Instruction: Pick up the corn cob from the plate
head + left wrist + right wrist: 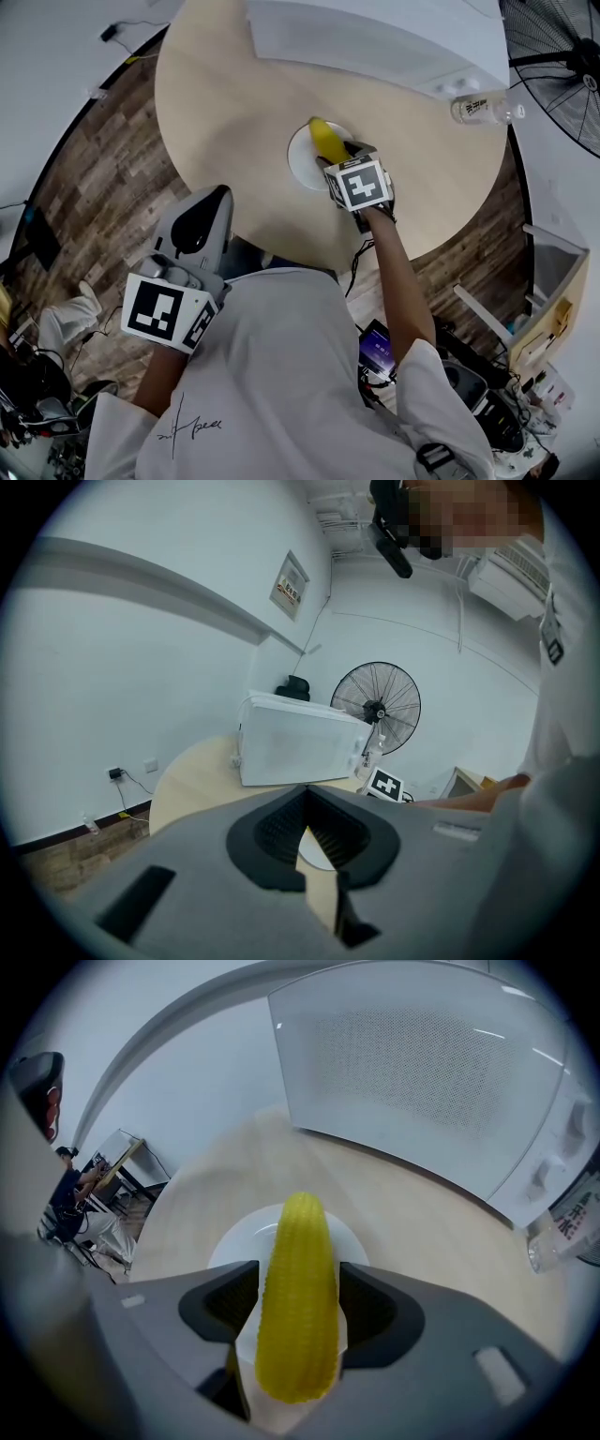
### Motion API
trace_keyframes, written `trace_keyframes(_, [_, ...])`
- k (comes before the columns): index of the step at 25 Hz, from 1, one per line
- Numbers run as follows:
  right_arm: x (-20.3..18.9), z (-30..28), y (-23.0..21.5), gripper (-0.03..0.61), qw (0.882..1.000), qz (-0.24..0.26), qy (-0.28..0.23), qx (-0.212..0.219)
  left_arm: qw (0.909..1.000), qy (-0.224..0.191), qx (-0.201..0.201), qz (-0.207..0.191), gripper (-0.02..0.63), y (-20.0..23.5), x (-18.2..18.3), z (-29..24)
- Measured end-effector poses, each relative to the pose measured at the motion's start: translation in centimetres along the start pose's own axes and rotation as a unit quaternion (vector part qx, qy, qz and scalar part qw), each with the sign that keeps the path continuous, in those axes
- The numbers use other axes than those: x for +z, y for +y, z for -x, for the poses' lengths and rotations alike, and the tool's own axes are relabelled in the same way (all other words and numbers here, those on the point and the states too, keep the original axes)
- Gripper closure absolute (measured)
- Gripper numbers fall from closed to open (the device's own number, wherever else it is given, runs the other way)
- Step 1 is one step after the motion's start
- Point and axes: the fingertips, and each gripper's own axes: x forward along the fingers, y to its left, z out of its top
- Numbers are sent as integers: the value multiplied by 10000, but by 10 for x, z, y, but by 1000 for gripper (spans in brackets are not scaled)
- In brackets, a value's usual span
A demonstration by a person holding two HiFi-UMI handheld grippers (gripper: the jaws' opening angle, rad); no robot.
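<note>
A yellow corn cob (323, 139) lies on a small white plate (302, 167) in the middle of the round wooden table (225, 112). My right gripper (349, 152) points steeply down over the plate. In the right gripper view the corn cob (298, 1279) lies lengthwise between the jaws of the right gripper (298, 1302). They stand wide on either side of it, and a thin strip of plate (230, 1241) shows beside the left pad. My left gripper (217, 195) hangs shut and empty near the table's front edge, away from the plate; in its own view the left gripper (306, 794) shows its tips meeting.
A white microwave (375, 37) stands at the far side of the table, just beyond the plate. A water bottle (480, 111) lies at the table's right rim. A black fan (562, 66) stands on the floor at the right. Clutter lies on the floor around the person.
</note>
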Motion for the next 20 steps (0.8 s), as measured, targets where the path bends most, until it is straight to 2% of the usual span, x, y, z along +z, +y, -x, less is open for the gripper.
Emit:
trace_keyframes(10, [1,-13,0,295,9993,284,193,-176,10000,24,31,67,621,2,-1,0])
trace_keyframes(20, [3,-14,-4,304,9983,332,276,-402,9999,27,-27,115,621,3,-2,1])
